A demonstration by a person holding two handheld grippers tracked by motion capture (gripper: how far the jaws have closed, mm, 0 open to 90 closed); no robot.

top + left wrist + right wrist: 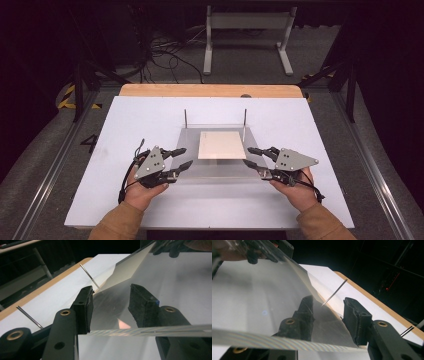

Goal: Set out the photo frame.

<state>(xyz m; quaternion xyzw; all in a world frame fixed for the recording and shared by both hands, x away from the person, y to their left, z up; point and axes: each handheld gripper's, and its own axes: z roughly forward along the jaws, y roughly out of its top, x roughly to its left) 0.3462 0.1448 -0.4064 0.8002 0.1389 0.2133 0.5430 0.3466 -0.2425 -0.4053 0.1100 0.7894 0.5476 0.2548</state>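
Your left gripper point(181, 157) has its jaws about half open, straddling the left edge of the clear acrylic plate point(220, 170). In the left gripper view the plate's edge runs across between the jaws point(110, 312), one jaw above the sheet and one below. I can't tell if the pads are actually pressing on it, there looks to be a gap.

Same deal on the other side: your right gripper point(251, 157) sits at the plate's right edge with the jaws roughly half open. In the right gripper view one jaw shows through the clear sheet point(287, 322), so it's on the far side of it, and the other is on the near side. Again, can't say it's clamped.

The plate itself sits mid-table on the white board point(125, 125), and it looks tilted in both gripper views. A cream square sheet point(222, 145) lies near the middle of the plate. Two thin metal pins point(185, 119) stand upright at the plate's far corners. The wooden table edge point(210, 90) runs beyond the plate's far side.
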